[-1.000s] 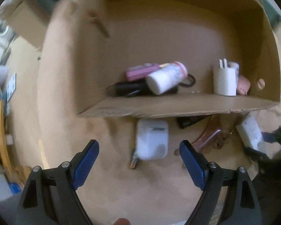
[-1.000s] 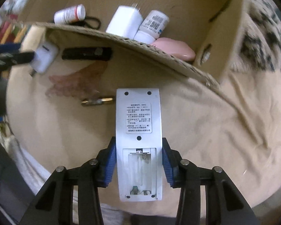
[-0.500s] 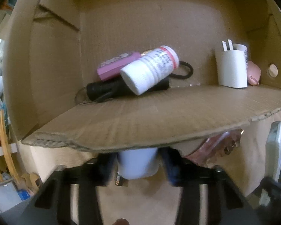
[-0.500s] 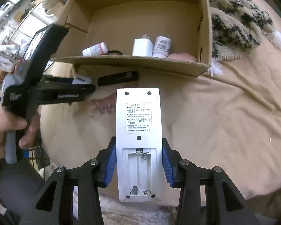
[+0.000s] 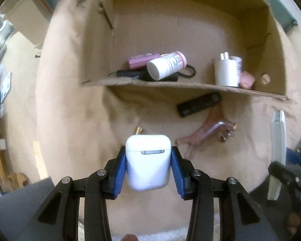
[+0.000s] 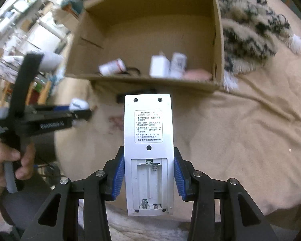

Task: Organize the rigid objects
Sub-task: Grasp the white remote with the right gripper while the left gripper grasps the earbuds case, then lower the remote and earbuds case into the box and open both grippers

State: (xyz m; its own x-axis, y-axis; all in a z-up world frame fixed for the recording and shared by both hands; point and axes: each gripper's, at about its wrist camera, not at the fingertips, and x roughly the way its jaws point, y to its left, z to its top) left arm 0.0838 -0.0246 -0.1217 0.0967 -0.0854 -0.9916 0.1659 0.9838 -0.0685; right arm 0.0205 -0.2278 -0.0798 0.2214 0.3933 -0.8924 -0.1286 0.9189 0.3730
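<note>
On the tan cloth [image 6: 240, 130], a cardboard box [image 6: 150, 30] lies open beside cluttered shelves [image 6: 20, 30].

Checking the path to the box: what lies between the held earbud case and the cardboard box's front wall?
In the left wrist view, bare beige cloth and a small brass-tipped item separate the earbud case from the cardboard box.

Plastic, cardboard and cloth

Glossy white plastic earbud case [image 5: 148, 161] between the jaws; beyond them, matt corrugated cardboard box [image 5: 190, 30] on tan cloth [image 5: 70, 110].
</note>
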